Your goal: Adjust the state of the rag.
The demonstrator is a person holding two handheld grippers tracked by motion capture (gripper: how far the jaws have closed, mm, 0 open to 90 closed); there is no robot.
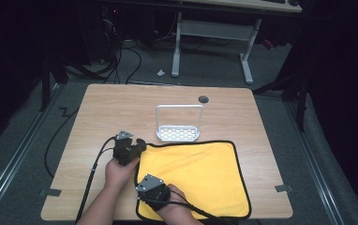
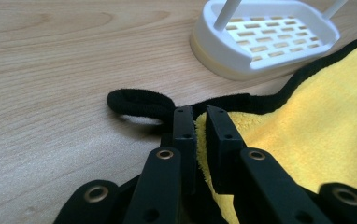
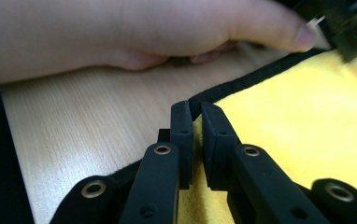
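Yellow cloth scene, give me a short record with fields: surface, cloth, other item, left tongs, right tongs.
surface: light wooden table
cloth: yellow microfibre cloth with black trim, lying flat
other item: white slotted plastic rack with a wire hoop, at the cloth's far edge
left tongs: shut on the cloth's far left corner, beside its black hanging loop
right tongs: shut on the cloth's left edge, nearer the person

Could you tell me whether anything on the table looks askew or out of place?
Nothing stands out. The yellow cloth lies flat with both grippers' jaws pinching its left edge; its hanging loop sticks out onto the wood. The white rack stands upright.
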